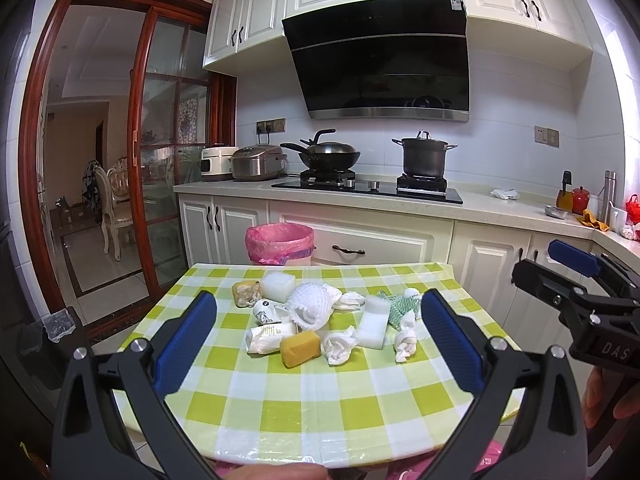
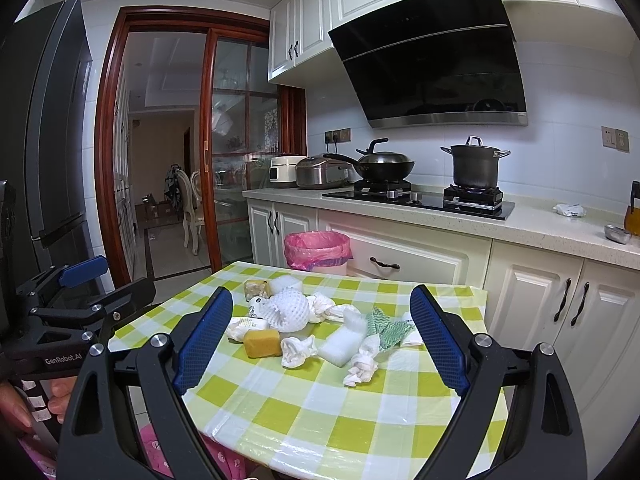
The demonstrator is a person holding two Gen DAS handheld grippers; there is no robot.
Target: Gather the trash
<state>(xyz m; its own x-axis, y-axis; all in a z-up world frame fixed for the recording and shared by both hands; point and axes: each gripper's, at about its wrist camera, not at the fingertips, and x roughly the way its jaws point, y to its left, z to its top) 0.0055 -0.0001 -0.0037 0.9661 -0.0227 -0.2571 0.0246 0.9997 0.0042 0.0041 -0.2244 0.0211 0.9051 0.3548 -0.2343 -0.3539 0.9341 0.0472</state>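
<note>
A pile of trash lies on the green-checked table point(image 1: 304, 400): a white foam fruit net point(image 1: 309, 309), a yellow sponge point(image 1: 300, 348), crumpled tissues point(image 1: 339, 345), a white foam block point(image 1: 375, 322), a green-patterned cloth point(image 1: 400, 307) and a small wrapper pack point(image 1: 269, 336). The pile also shows in the right wrist view, with the net point(image 2: 290, 308), sponge point(image 2: 262, 343) and tissue point(image 2: 362, 364). My left gripper point(image 1: 318, 344) is open and empty, above the table's near side. My right gripper point(image 2: 320, 340) is open and empty, likewise short of the pile. A pink-lined trash bin point(image 1: 279, 243) stands behind the table.
Kitchen cabinets and a counter with a stove, wok point(image 1: 328, 154) and pot point(image 1: 424, 156) run behind the bin. A glass sliding door point(image 1: 172, 152) is at the left. A dark fridge point(image 2: 52, 140) stands at the far left. My right gripper's body point(image 1: 580, 292) shows at the right edge.
</note>
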